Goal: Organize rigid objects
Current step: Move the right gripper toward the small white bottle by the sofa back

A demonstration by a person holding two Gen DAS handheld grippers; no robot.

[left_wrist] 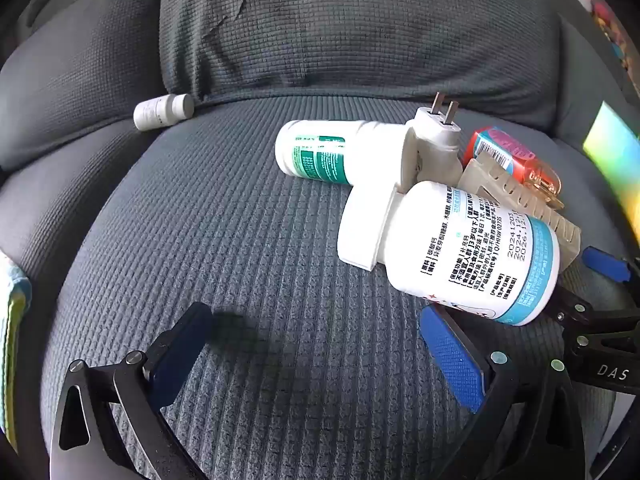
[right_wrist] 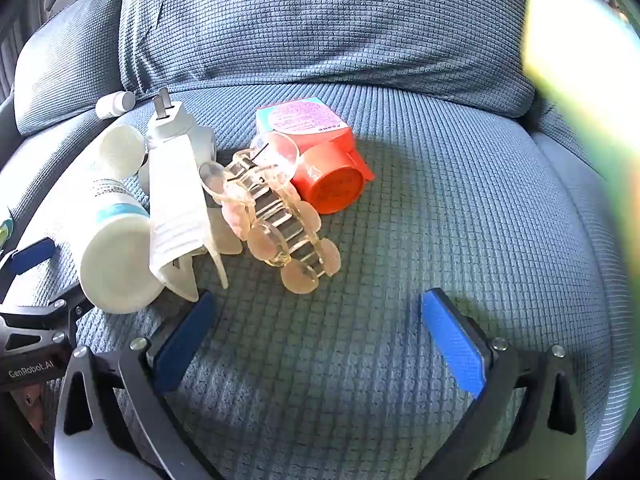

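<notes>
Several rigid items lie heaped on a grey sofa seat (left_wrist: 240, 240). In the left wrist view there is a big white bottle with a blue label (left_wrist: 460, 252), a green-labelled bottle (left_wrist: 320, 152), a white plug (left_wrist: 436, 140) and a beige hair claw (left_wrist: 520, 200). My left gripper (left_wrist: 316, 356) is open and empty, just left of the big bottle. In the right wrist view a clear hair claw (right_wrist: 272, 216), an orange-capped bottle (right_wrist: 328, 160) and a white hair claw (right_wrist: 180, 208) lie ahead. My right gripper (right_wrist: 320, 342) is open and empty, just short of the claws.
A small white bottle (left_wrist: 164, 112) lies apart at the seam under the back cushion (left_wrist: 340, 28). A pale cloth (left_wrist: 14, 300) sits at the seat's left edge. Bare seat fabric (right_wrist: 460, 220) stretches to the right of the heap. Bright glare (right_wrist: 580, 40) hides the upper right.
</notes>
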